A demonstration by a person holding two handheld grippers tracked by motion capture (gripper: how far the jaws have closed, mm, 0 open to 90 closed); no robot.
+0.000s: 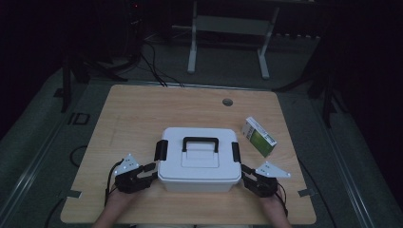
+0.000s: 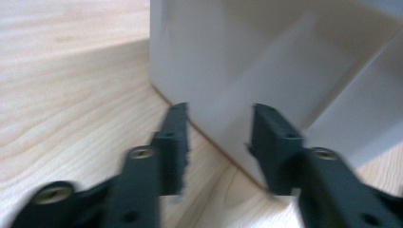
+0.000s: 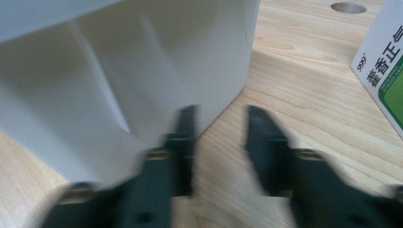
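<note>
While both grippers, left gripper (image 1: 151,171) and right gripper (image 1: 246,173), gape, the white box (image 1: 198,159) sits lidded, black-handled, between them.

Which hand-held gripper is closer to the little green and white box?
The right gripper. It sits by the big white box's right side, with the small box just beyond it. The left gripper is across the white box.

From overhead, one camera is looking down the whole worktop (image 1: 142,109); both claw cameras are peering close along it, sharing the white box (image 1: 198,161) (image 2: 266,61) (image 3: 119,66).
</note>
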